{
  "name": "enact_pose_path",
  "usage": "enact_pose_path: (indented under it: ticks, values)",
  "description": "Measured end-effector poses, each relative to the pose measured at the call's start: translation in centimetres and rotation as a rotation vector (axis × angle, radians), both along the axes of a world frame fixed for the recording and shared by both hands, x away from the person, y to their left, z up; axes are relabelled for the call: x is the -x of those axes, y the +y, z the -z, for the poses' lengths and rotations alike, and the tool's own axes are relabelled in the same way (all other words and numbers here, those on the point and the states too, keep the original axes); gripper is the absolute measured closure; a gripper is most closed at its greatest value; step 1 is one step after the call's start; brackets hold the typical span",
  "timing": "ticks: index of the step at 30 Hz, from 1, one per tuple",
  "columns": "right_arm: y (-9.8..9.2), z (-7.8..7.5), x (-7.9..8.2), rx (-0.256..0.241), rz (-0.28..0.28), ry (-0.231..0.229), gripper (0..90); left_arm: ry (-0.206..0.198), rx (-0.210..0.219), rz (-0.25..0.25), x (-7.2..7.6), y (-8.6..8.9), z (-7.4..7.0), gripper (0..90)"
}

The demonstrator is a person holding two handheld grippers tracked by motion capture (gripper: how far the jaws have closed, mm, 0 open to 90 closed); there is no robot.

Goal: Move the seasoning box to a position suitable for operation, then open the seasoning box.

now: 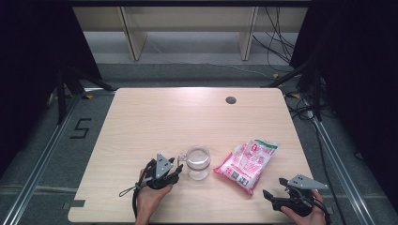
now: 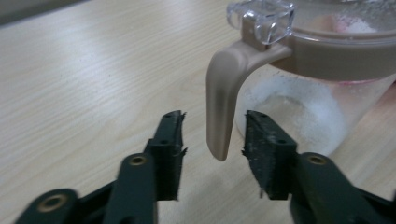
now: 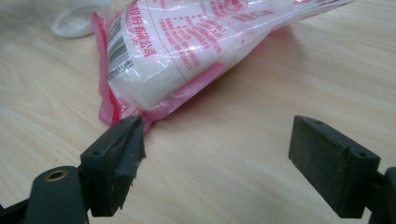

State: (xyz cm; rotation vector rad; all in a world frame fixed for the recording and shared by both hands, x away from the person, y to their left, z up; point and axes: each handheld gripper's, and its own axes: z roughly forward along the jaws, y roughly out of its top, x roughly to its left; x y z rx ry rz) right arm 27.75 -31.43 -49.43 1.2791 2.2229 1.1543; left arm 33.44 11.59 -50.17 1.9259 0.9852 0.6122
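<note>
I count one clear plastic jar (image 1: 198, 162) with a curved tan handle (image 2: 224, 100) and one glossy pink-and-white bag (image 1: 247, 164) just right of it on the wooden bench (image 1: 187, 117). My left gripper (image 2: 212, 140) has its fingers apart astride the handle; my right gripper (image 3: 217, 154) has its fingers wide apart near the bag's corner.

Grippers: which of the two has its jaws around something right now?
The left gripper: its open jaws straddle the jar's tan handle without touching it. The right gripper is open over bare table, just short of the pink sugar bag.
</note>
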Motion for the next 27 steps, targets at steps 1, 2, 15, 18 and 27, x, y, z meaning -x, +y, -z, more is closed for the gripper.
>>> enact_pose_path:
  ticks: [1, 2, 15, 18, 27]
  values:
    - [0.0, 0.0, 0.0, 0.001, 0.0, 0.001, 19.2, 0.004, 0.021, -0.007, 0.1, 0.0, 0.0, 48.9]
    - [0.0, 0.0, 0.0, 0.002, 0.0, 0.002, 19.2, 0.02, 0.019, -0.003, 0.2, 0.2, -0.2, 46.4]
    - [0.3, 0.0, 0.1, -0.011, 0.026, 0.019, 19.1, 0.026, 0.082, 0.002, 1.1, 0.9, -2.6, 32.1]
    - [0.3, -0.1, 0.2, -0.012, 0.026, 0.025, 19.2, 0.013, 0.108, 0.01, 1.1, 0.7, -3.4, 32.0]
    - [0.2, -0.1, -0.1, 0.016, -0.003, 0.008, 19.1, -0.052, 0.129, 0.05, 1.0, 0.1, -5.5, 43.1]
